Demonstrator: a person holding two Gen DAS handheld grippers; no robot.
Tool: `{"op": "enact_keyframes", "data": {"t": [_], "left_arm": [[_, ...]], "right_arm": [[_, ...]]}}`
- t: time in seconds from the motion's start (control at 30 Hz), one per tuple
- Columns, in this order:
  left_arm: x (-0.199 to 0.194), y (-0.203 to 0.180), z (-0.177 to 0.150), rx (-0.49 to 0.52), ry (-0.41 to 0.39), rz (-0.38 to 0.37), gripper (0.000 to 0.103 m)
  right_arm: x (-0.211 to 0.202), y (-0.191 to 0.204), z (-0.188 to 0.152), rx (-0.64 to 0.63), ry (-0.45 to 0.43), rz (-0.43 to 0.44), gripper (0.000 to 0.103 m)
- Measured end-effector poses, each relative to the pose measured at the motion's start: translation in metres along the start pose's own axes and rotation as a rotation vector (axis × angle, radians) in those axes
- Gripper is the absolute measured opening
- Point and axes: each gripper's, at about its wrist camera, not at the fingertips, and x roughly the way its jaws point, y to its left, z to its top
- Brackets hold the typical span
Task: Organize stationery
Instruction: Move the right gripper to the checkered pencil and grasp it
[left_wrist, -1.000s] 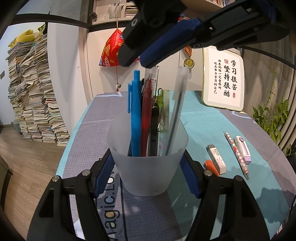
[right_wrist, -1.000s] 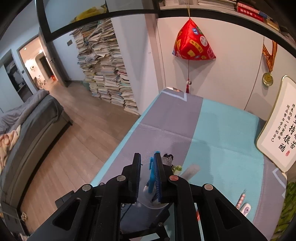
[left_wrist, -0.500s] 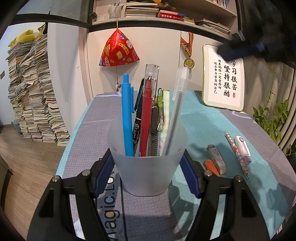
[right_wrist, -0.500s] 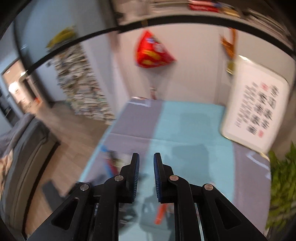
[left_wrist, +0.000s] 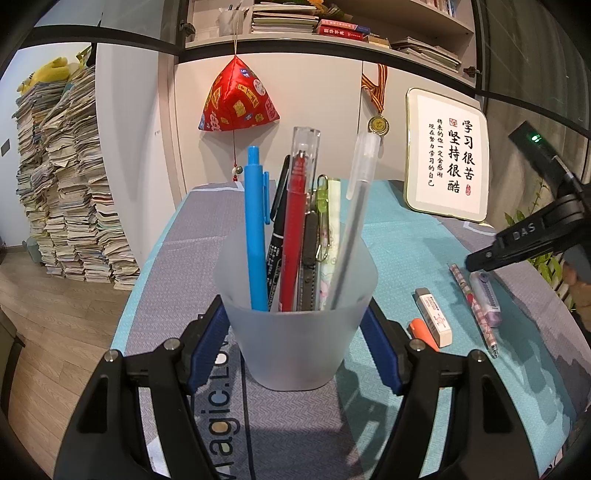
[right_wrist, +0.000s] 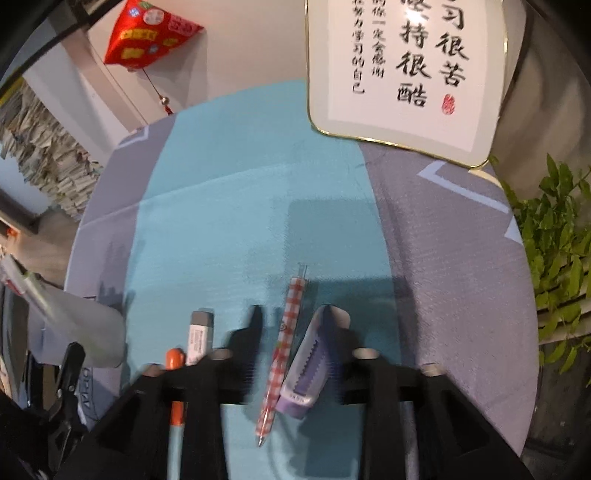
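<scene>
Right wrist: checked pen (right_wrist: 282, 345) lies lengthwise, tip toward camera

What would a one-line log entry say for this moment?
left tool: shut on cup | right tool: open, opening over checked pen | pen on table

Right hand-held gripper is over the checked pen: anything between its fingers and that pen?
Nothing visible blocks it. The right hand-held gripper, its jaws having just been opening, straddles the checked pen with nothing held. The purple correction tape lies tight against the pen inside the gap.
</scene>
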Motion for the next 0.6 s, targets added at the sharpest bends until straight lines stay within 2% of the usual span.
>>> {"op": "enact_keyframes", "data": {"t": [0.13,0.33,0.53,0.6], "left_arm": [[0.0,-0.001,0.0,0.001,0.002,0.0,0.071],[0.002,0.001,0.002,0.002,-0.001,0.003,0.071],[-0.005,0.002,0.001,0.005,-0.038,0.001,0.07],[-0.005,0.003,0.002,0.002,-0.045,-0.002,0.07]], "right_arm": [[0.009,0.002,0.002,-0.002,0.005,-0.004,0.042],[0.018,0.011,0.007,-0.046,0.006,-0.052,0.042],[0.032,0.021,0.006,-0.115,0.051,-0.075,0.042],[0.034,0.024,0.004,-0.132,0.038,-0.095,0.042]]}}
